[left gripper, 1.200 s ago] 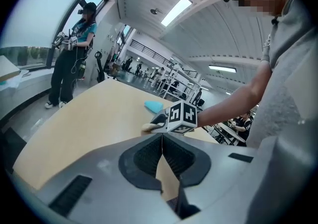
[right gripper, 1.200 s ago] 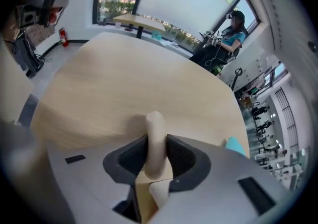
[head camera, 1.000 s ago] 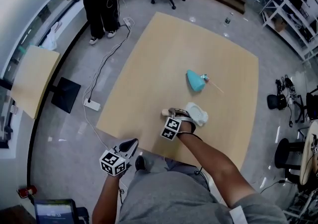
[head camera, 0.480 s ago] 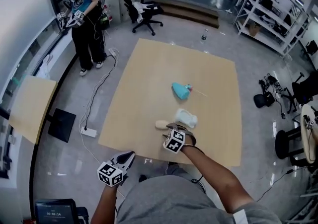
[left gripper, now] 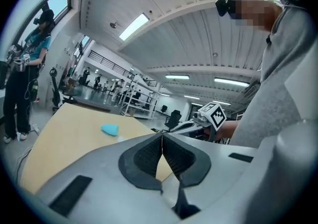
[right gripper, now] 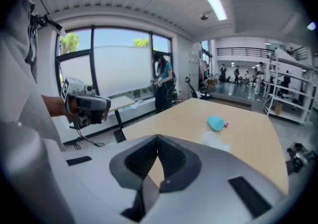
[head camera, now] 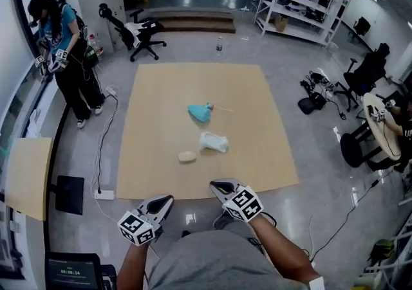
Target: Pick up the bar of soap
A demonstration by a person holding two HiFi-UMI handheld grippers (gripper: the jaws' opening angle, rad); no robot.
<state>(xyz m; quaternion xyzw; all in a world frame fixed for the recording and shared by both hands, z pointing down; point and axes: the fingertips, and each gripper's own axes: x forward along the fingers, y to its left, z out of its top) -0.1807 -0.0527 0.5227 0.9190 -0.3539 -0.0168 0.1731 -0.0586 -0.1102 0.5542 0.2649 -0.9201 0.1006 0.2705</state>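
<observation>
Head view from above the person, steeply down past left gripper (head camera: pixel 166 200) and right gripper (head camera: pixel 219 186) onto the whole table (head camera: pixel 161 96), left gripper view low, level across the tabletop, right gripper view higher, tilted down, all three sharing table and teal object (head camera: pixel 200 112).
</observation>
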